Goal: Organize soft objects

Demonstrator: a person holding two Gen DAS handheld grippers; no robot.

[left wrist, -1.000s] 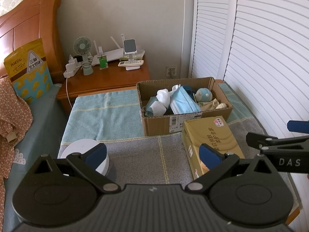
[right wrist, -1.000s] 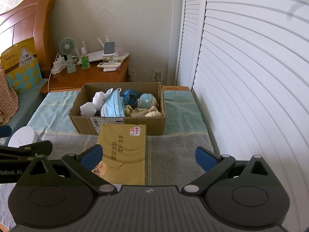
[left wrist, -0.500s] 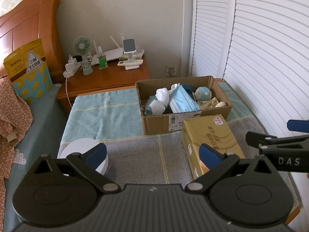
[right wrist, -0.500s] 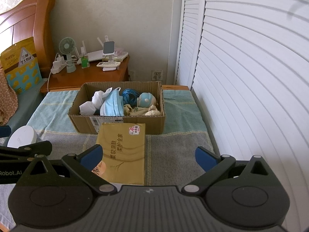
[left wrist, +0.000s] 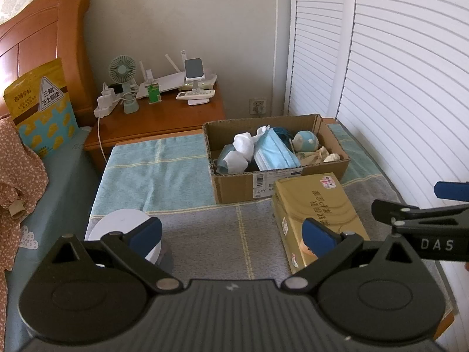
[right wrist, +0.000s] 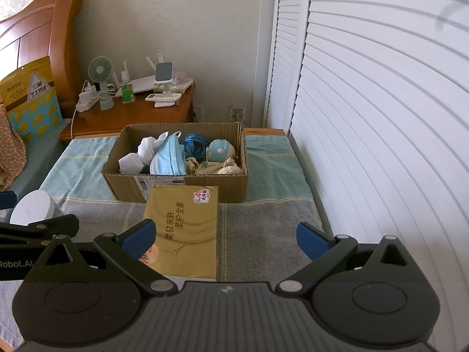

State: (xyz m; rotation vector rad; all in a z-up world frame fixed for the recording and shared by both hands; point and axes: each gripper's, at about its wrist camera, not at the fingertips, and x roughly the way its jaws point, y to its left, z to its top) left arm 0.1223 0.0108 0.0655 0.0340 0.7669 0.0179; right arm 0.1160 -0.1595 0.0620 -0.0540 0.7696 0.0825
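Note:
A cardboard box [left wrist: 234, 187] [right wrist: 123, 186] sits on the towel-covered surface, holding a blue face mask [left wrist: 274, 152] [right wrist: 170, 158], white cloth [left wrist: 243, 146] [right wrist: 137, 158], a blue cord bundle [right wrist: 195, 145], a small blue-and-white plush ball [left wrist: 306, 140] [right wrist: 219, 151] and beige fabric [right wrist: 211, 165]. A gold tissue pack [left wrist: 316, 214] [right wrist: 187, 228] lies just in front of the box. My left gripper [left wrist: 231, 234] is open, hovering empty near the front edge. My right gripper [right wrist: 224, 236] is open and empty too, its left finger over the tissue pack.
A white round container [left wrist: 123, 226] [right wrist: 32, 211] stands front left. A wooden nightstand [left wrist: 164, 117] behind carries a fan, router and remote. White louvred doors [right wrist: 381, 117] run along the right. Left of the surface is the bed with a yellow snack bag [left wrist: 41, 105].
Both grippers have drawn back slightly from the box; they stay open and hold nothing. Nothing on the surface has moved.

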